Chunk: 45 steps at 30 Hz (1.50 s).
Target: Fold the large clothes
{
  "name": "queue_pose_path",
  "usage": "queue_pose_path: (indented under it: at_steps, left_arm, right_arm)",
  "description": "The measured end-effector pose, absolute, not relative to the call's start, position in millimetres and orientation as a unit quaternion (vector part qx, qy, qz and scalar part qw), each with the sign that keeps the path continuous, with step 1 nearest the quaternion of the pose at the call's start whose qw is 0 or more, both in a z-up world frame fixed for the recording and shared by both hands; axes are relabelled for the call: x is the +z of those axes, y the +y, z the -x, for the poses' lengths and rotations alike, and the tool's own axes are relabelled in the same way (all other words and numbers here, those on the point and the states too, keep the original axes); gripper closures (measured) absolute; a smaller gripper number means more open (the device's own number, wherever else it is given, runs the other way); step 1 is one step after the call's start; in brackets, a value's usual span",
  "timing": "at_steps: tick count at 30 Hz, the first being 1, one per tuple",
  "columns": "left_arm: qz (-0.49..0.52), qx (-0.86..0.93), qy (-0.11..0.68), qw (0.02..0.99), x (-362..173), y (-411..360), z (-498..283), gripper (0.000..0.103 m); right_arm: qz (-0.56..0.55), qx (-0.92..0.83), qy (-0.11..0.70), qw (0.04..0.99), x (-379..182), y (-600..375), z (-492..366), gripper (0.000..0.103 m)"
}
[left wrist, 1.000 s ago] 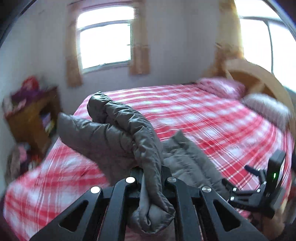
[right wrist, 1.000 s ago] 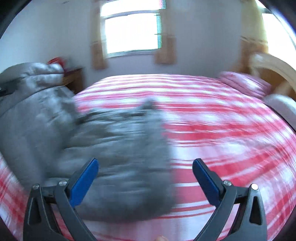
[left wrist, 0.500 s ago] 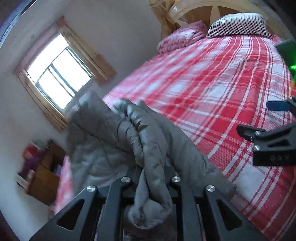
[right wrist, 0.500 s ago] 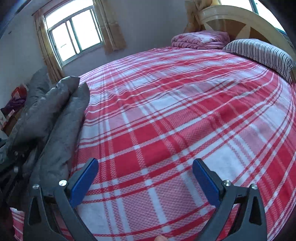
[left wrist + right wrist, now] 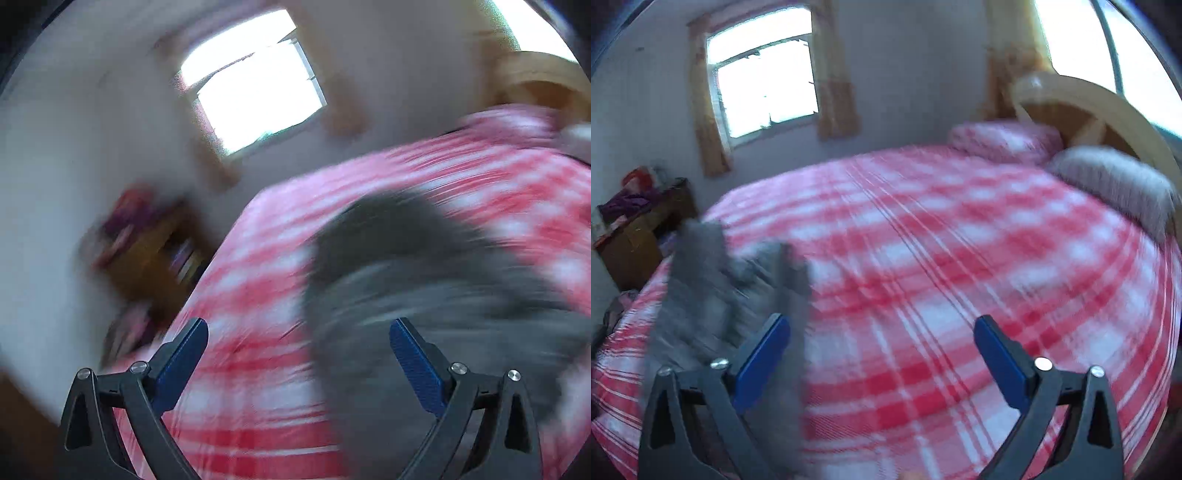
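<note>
A grey padded jacket (image 5: 424, 295) lies bunched on the red and white plaid bed (image 5: 266, 266), blurred by motion. My left gripper (image 5: 297, 345) is open and empty, with the jacket just ahead and to the right of it. In the right wrist view the jacket (image 5: 716, 295) lies at the bed's left side. My right gripper (image 5: 882, 339) is open and empty above the bed (image 5: 960, 258), to the right of the jacket.
A wooden bedside cabinet (image 5: 639, 236) with clutter stands left of the bed. Two pillows (image 5: 1008, 142) and a wooden headboard (image 5: 1089, 114) are at the far right. A curtained window (image 5: 764, 85) is in the back wall.
My left gripper was shut on the jacket and has opened; the jacket now lies on the bed. Both views have swung and are blurred. The right gripper stays open.
</note>
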<state>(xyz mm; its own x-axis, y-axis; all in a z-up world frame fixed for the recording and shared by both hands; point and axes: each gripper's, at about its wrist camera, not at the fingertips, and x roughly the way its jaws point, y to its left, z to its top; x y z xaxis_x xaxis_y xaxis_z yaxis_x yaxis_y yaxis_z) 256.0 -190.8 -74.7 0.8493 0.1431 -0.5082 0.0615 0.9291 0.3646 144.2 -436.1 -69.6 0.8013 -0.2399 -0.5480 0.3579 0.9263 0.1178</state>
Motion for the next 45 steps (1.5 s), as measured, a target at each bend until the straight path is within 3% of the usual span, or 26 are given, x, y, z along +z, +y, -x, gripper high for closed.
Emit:
queue_pose_path:
  at_steps: [5, 10, 11, 12, 14, 15, 17, 20, 25, 29, 36, 45]
  left_arm:
    - [-0.083, 0.098, 0.358, 0.925, -112.9, -123.2, -340.1, 0.004]
    - [-0.06, 0.079, 0.374, 0.922, -136.3, -125.4, -366.7, 0.004]
    - [-0.063, 0.072, 0.373, 0.923, -139.7, -133.9, -368.5, 0.004]
    - [-0.066, 0.062, 0.368, 0.925, -140.1, -143.8, -369.8, 0.004]
    - [-0.067, 0.04, 0.352, 0.933, -139.4, -165.3, -369.9, 0.004]
    - [-0.073, 0.029, 0.343, 0.936, -138.5, -176.4, -368.3, 0.004]
    - [-0.095, 0.013, 0.327, 0.94, -136.2, -199.7, -363.2, 0.004]
    - [-0.159, 0.007, 0.297, 0.942, -144.1, -238.5, -354.4, 0.004]
    - [-0.209, -0.007, 0.292, 0.933, -154.4, -271.4, -352.0, 0.004]
    - [-0.201, -0.02, 0.299, 0.933, -140.2, -274.0, -351.8, 0.004]
    - [-0.167, 0.003, 0.31, 0.936, -123.4, -273.3, -365.8, 0.004]
    - [-0.148, 0.015, 0.347, 0.926, -162.5, -288.1, -389.2, 0.003]
  right_arm:
    - [-0.072, -0.06, 0.311, 0.946, -29.8, -357.8, -226.0, 0.013]
    - [-0.046, -0.072, 0.381, 0.921, -69.1, -319.6, -312.1, 0.01]
    - [-0.046, -0.074, 0.398, 0.913, -81.7, -319.9, -320.7, 0.017]
    - [-0.054, -0.072, 0.411, 0.907, -94.4, -323.4, -323.4, 0.039]
    - [-0.072, -0.05, 0.42, 0.903, -109.9, -328.6, -313.1, 0.065]
    - [-0.077, -0.049, 0.418, 0.904, -114.2, -333.9, -305.0, 0.075]
    - [-0.099, -0.043, 0.41, 0.906, -119.7, -345.3, -287.8, 0.085]
    - [-0.124, -0.058, 0.399, 0.907, -130.9, -366.2, -266.8, 0.085]
    - [-0.155, -0.076, 0.412, 0.895, -163.9, -394.6, -261.7, 0.076]
    - [-0.159, -0.11, 0.398, 0.897, -136.2, -405.2, -250.0, 0.064]
    - [-0.105, -0.11, 0.326, 0.933, -60.8, -365.9, -263.3, 0.061]
    - [-0.114, -0.115, 0.343, 0.925, -154.3, -392.7, -301.8, 0.061]
